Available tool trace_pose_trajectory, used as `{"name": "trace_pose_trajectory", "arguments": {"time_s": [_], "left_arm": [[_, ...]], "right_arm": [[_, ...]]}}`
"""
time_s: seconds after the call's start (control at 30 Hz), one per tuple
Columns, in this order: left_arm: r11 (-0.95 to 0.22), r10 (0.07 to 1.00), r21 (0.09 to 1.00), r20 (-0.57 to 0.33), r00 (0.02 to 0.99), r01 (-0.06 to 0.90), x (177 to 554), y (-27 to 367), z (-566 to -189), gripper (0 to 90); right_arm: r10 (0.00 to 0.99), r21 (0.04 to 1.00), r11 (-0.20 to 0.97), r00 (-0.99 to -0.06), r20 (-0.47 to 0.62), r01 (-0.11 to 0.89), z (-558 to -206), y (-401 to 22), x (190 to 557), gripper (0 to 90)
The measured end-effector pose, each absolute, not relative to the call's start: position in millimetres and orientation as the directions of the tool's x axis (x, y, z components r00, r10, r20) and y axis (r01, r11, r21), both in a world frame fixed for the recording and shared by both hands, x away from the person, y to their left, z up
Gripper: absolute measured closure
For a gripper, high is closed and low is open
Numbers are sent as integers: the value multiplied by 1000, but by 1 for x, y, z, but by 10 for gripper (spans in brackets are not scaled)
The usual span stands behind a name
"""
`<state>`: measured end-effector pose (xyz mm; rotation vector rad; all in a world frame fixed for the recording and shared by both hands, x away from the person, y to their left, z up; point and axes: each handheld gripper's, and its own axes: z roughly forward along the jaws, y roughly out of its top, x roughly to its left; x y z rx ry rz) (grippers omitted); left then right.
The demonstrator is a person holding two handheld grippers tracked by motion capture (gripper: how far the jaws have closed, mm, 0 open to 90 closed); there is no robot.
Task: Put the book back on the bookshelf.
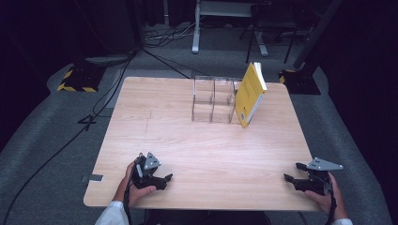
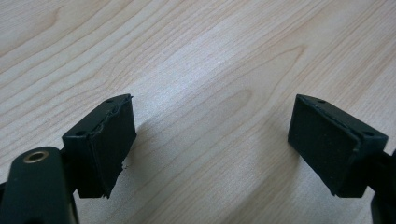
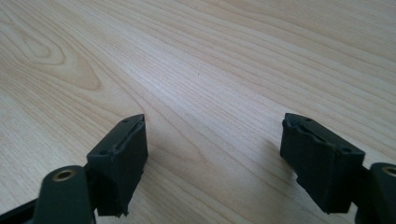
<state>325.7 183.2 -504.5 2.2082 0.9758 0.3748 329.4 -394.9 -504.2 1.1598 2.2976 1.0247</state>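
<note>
A yellow book (image 1: 250, 93) stands tilted at the far middle of the wooden table (image 1: 187, 145), leaning against a clear acrylic organizer (image 1: 213, 99) with several compartments. My left gripper (image 1: 165, 180) rests near the front left edge, held by a hand, jaws open over bare wood. In the left gripper view its pads (image 2: 112, 144) stand wide apart with nothing between them. My right gripper (image 1: 291, 174) lies near the front right edge, also open. The right gripper view has its pads (image 3: 123, 158) spread over plain tabletop.
Beyond the table lie grey floor mats, black cables (image 1: 103, 89) and a yellow-and-black striped stand base (image 1: 75, 79) at the far left. A white table frame (image 1: 225, 18) stands farther back. Broad bare wood lies between the grippers and the organizer.
</note>
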Motion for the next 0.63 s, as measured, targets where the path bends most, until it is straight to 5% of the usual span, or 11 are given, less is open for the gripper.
{"name": "trace_pose_trajectory", "arguments": {"time_s": [0.63], "left_arm": [[-480, 742, 692, -8, 671, 539, 328, 182, -505, 153]], "right_arm": [[810, 744, 395, -586, -6, 538, -504, -394, 331, 226]]}}
